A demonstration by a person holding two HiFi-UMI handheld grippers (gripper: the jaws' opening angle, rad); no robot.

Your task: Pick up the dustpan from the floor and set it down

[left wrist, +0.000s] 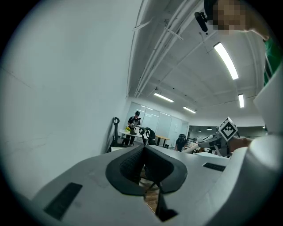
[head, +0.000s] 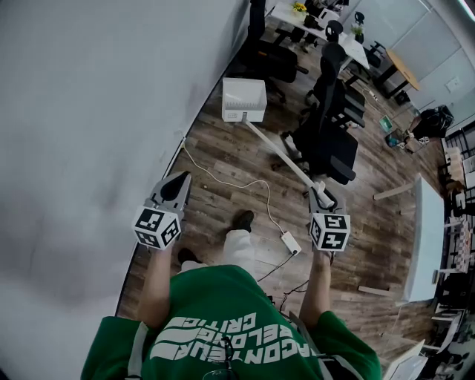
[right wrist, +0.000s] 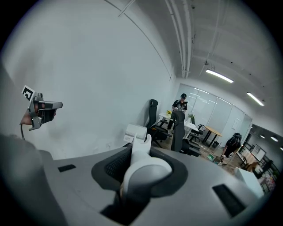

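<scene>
The white dustpan (head: 244, 100) hangs off the wooden floor near the wall, its box-shaped pan far from me. Its long pale handle (head: 286, 158) runs back to my right gripper (head: 322, 194), which is shut on the handle's thick end. In the right gripper view the handle (right wrist: 142, 161) fills the space between the jaws and the pan (right wrist: 136, 131) shows beyond it. My left gripper (head: 177, 184) is held level beside the wall, apart from the dustpan. In the left gripper view its jaws (left wrist: 143, 152) meet at the tip with nothing between them.
A white wall (head: 89, 111) runs along the left. A white cable with a power block (head: 290, 242) lies on the floor by my feet. Black office chairs (head: 334, 141) stand just right of the handle. Desks (head: 312, 22) and a person stand at the far end.
</scene>
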